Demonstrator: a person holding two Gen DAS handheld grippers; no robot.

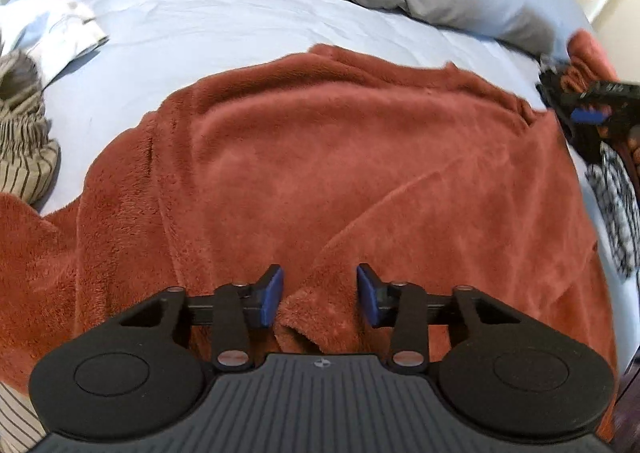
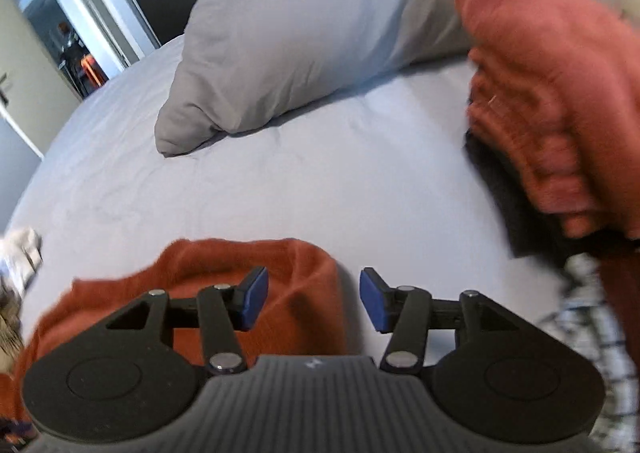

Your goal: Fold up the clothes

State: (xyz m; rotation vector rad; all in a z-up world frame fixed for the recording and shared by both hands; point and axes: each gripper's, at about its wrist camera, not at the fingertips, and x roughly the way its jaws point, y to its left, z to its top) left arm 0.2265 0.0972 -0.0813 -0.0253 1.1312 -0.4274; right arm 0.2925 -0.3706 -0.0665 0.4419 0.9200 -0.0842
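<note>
A rust-orange fleece garment (image 1: 320, 157) lies spread across the light blue bed. My left gripper (image 1: 319, 299) is open just above its near edge, with a fold of fleece between the blue pads. My right gripper (image 2: 313, 303) is open over a far corner of the same garment (image 2: 256, 269), nothing clamped in it. It also shows in the left wrist view (image 1: 576, 101) at the right edge. A blurred ribbed orange piece (image 2: 560, 101) hangs at the right of the right wrist view.
A grey pillow (image 2: 304, 45) lies at the head of the bed (image 1: 192, 25). Striped cloth (image 1: 24, 149) and white cloth (image 1: 52, 29) sit at the left. Black-and-white checked fabric (image 1: 616, 209) lies at the right edge. A doorway (image 2: 80, 49) is beyond.
</note>
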